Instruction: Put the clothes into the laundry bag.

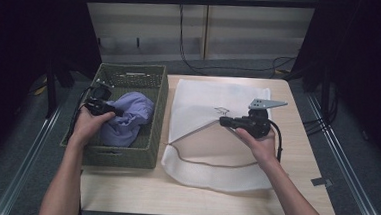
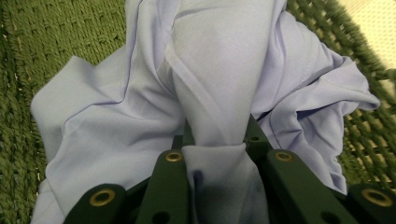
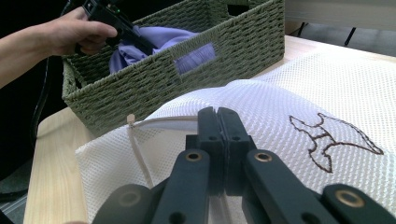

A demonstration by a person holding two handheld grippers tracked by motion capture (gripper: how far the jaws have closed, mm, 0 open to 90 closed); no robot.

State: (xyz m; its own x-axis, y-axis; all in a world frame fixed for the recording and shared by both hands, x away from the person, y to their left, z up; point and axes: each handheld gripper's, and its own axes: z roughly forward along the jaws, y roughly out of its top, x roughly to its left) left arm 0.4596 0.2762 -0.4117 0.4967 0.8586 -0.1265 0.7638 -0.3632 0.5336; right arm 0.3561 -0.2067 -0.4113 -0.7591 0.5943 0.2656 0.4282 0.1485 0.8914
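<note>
We find the left tongs (image 1: 112,109) clamped on a fold of the lilac garment (image 1: 127,118); the garment lies inside the green woven basket (image 1: 123,156) at nine o'clock on the desk (image 1: 303,194); the right tongs (image 1: 223,121) are closed, holding up the mouth edge of the white mesh bag (image 1: 204,96) at centre; we judge the transfer barely begun: garment not yet lifted out, bag empty as far as visible.

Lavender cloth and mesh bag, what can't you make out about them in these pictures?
- Lavender cloth: garment type unknown; bunched up, basket wall hides its bottom.
- Mesh laundry bag: whether the right gripper pinches mesh is unclear; its shut jaws cover the spot.
- Bag's contents: unclear, high view too small.
</note>
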